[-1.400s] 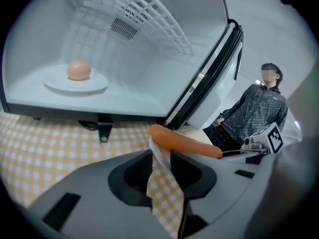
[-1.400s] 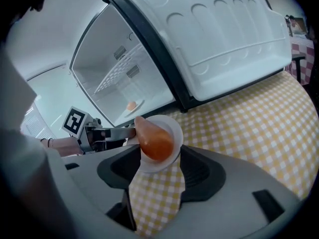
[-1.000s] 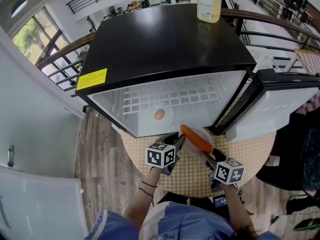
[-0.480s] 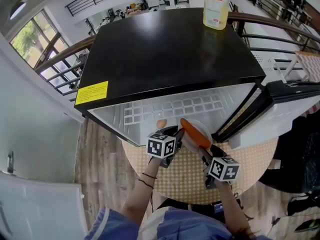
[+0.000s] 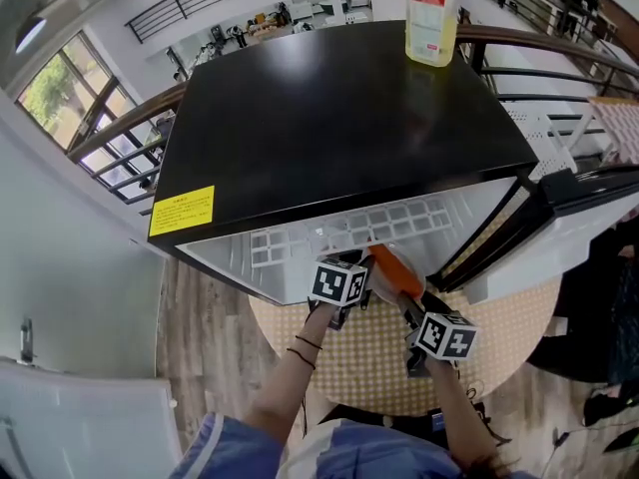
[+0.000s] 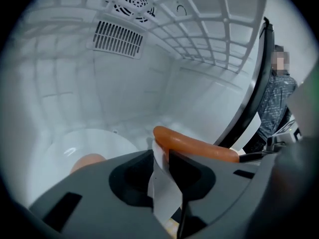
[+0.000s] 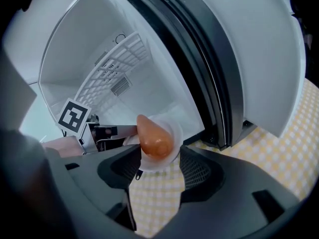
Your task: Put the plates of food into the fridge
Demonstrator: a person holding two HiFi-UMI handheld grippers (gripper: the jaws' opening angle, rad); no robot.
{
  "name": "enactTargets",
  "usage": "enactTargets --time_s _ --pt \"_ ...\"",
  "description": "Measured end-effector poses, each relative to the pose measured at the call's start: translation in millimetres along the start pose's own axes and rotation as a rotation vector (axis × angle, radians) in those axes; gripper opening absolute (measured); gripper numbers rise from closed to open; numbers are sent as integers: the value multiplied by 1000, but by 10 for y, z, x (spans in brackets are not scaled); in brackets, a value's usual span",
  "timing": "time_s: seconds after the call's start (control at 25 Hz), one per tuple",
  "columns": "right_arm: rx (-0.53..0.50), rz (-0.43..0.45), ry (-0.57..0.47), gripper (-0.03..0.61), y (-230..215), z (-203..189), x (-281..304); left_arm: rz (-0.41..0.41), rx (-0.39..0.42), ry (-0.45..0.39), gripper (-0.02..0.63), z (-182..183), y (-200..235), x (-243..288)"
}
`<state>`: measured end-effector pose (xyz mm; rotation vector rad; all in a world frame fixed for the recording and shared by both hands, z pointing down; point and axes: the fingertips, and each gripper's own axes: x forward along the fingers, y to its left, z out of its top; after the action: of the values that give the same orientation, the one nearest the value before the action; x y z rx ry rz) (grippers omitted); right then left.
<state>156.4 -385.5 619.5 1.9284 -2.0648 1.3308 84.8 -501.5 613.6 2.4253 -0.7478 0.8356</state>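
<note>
Plainly, from the head view, I stood over a black-topped fridge (image 5: 339, 118) with its door (image 5: 584, 213) swung open to my right, a bottle of yellowish liquid (image 5: 432, 18) standing on its top near the back and a yellow sticker (image 5: 183, 211) at its front left corner. The fridge sat on a round table (image 5: 369, 362) covered in yellow checked cloth. My left gripper (image 5: 364, 285) and right gripper (image 5: 409, 313) met at the open front, just under the wire shelf (image 5: 349, 226), with an orange sausage (image 5: 394, 269) lying between them. In the left gripper view, my jaws stood partly apart and were clamped on the rim of a white plate (image 6: 162, 193), seen edge-on. The sausage lay across the plate beyond my jaws, inside the white compartment. Deeper in, on the floor to the left, sat a second white plate (image 6: 97, 139) carrying a brown egg-like item (image 6: 84, 162). A vent grille (image 6: 118, 39) showed on the back wall, and a person stood out past the door edge. In the right gripper view, my jaws stood fairly wide and were closed across the near edge of the same plate, a pad against each side of its rim. The plate hung at the mouth of the fridge, with the checked cloth directly below it and the left gripper's marker cube (image 7: 74, 116) just to its left.
</note>
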Motion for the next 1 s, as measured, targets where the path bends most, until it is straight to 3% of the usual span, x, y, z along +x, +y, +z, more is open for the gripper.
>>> enactTargets --time_s 0.24,0.4,0.76,1.0 --pt "54 -39 -48 253 -15 75 68 37 33 50 101 61 35 110" --pt "5 -107 -55 253 -11 77 142 62 56 48 112 92 57 135" --pt "48 -156 -90 253 46 112 263 15 68 -61 143 212 -25 -9" --pt "39 -153 -91 253 35 197 384 22 -20 -145 143 150 -2 -297"
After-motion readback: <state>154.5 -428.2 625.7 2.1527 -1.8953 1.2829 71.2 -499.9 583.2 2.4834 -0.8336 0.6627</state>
